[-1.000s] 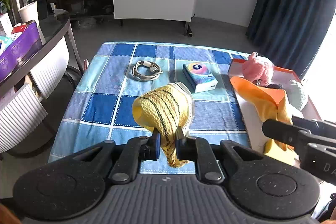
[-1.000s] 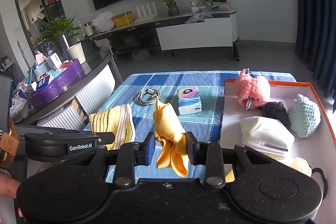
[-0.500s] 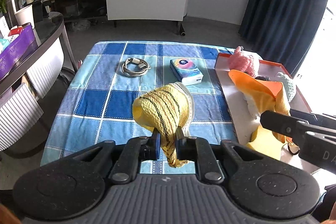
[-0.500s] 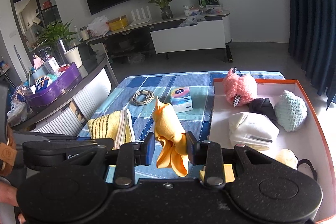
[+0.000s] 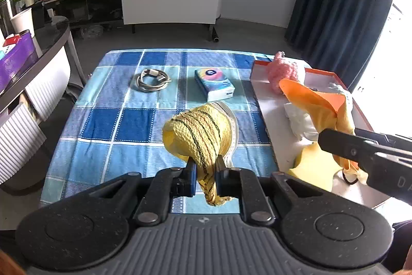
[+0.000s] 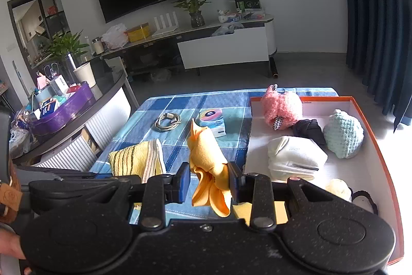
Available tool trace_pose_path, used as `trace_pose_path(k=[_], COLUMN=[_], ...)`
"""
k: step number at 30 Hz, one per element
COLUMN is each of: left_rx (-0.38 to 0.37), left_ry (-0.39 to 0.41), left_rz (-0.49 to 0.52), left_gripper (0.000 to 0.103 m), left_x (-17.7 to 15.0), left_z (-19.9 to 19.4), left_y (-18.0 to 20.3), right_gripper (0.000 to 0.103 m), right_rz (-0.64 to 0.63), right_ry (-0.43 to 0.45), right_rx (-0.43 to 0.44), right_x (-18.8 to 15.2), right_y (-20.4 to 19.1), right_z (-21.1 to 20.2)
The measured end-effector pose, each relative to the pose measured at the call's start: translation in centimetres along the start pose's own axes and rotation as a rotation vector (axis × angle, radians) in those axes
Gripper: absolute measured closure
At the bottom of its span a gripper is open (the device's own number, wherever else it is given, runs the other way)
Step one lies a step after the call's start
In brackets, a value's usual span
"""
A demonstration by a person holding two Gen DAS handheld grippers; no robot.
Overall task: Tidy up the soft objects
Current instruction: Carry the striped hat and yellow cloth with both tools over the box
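Note:
My left gripper (image 5: 205, 178) is shut on a yellow knitted cloth with dark stripes (image 5: 199, 132), held above the blue checked tablecloth (image 5: 118, 120). My right gripper (image 6: 209, 183) holds an orange-yellow cloth (image 6: 206, 156); its jaws stand wider than before and the cloth still hangs between them. The orange-rimmed white tray (image 6: 373, 120) on the right holds a pink plush (image 6: 280, 108), a black item (image 6: 307, 129), a mint knitted ball (image 6: 343, 133), a white folded piece (image 6: 293, 156) and a small cream ball (image 6: 338, 188). The right gripper (image 5: 365, 153) shows over the tray in the left wrist view.
A coiled white cable (image 5: 152, 80) and a tissue pack (image 5: 213, 84) lie on the far part of the tablecloth. A curved side table with a purple tray (image 6: 61, 110) stands to the left. A TV cabinet (image 6: 224, 48) lines the back wall.
Both grippers have shifted right toward the tray with their cloths. The right gripper's jaws have spread a little around the orange-yellow cloth.

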State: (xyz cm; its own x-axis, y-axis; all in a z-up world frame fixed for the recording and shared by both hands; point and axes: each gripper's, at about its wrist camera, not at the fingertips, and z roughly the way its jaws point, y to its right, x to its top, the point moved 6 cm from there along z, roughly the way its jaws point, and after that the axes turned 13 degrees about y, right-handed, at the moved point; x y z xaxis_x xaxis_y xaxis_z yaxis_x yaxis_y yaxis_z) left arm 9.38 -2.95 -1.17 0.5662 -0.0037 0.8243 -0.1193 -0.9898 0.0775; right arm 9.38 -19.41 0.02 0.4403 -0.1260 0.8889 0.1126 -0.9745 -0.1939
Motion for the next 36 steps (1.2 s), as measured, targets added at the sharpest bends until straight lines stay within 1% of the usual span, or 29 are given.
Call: trace_pose_path(k=[23,36], left_rx=[-0.078,-0.13], left_ry=[0.0,0.004], left_rz=[0.045,0.087], left_gripper=[0.087,0.087], left_x=[0.1,0.3], left_z=[0.3,0.7], left_y=[3.9,6.9], right_gripper=[0.063,0.063], right_rz=[0.023,0.045], right_ry=[0.029,0.045], right_rx=[-0.054,-0.101], right_x=[0.7,0.9], right_y=[2.7,4.8], right_z=[-1.9,-3.2])
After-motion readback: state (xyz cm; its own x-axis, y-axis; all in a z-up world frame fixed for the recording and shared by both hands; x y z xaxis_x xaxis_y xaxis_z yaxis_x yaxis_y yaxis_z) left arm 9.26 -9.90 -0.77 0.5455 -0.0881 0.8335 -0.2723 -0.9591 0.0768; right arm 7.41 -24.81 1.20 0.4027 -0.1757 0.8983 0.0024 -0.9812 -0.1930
